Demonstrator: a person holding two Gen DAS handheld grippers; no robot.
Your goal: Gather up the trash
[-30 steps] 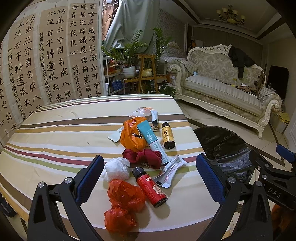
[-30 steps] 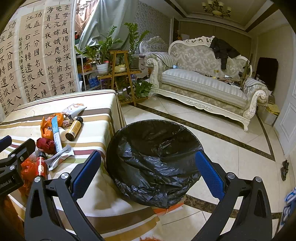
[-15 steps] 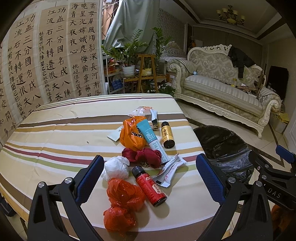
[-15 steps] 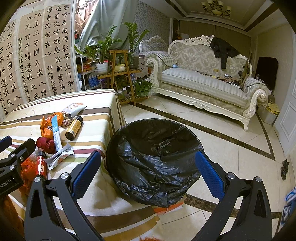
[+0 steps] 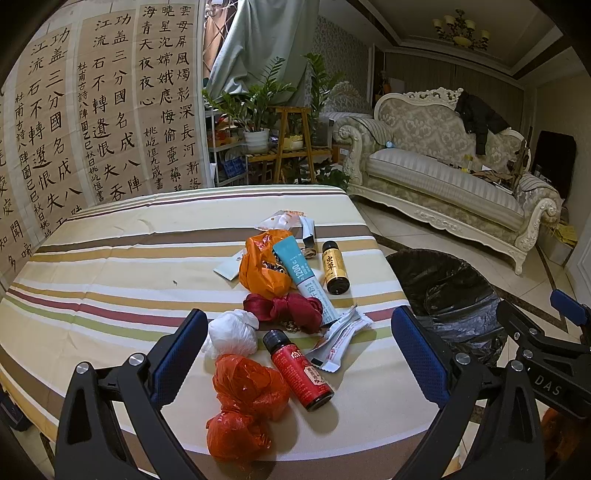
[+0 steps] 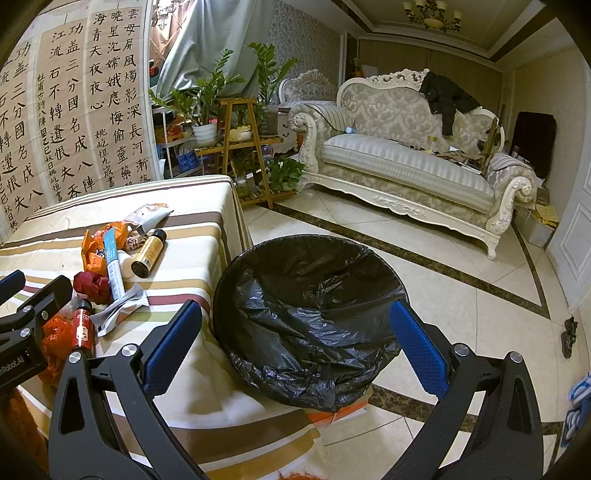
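The left gripper (image 5: 295,354) and right gripper (image 6: 295,339) are both hanging wide open, holding nothing. The trash is lying on the striped table (image 5: 110,258), beside the black bin (image 6: 310,295). The red bottle (image 5: 298,365) is round, so it might roll off if bumped

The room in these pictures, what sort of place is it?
Most likely a home living room: an ornate cream sofa, potted plants on a wooden stand, calligraphy scrolls on the wall, and a chandelier overhead.
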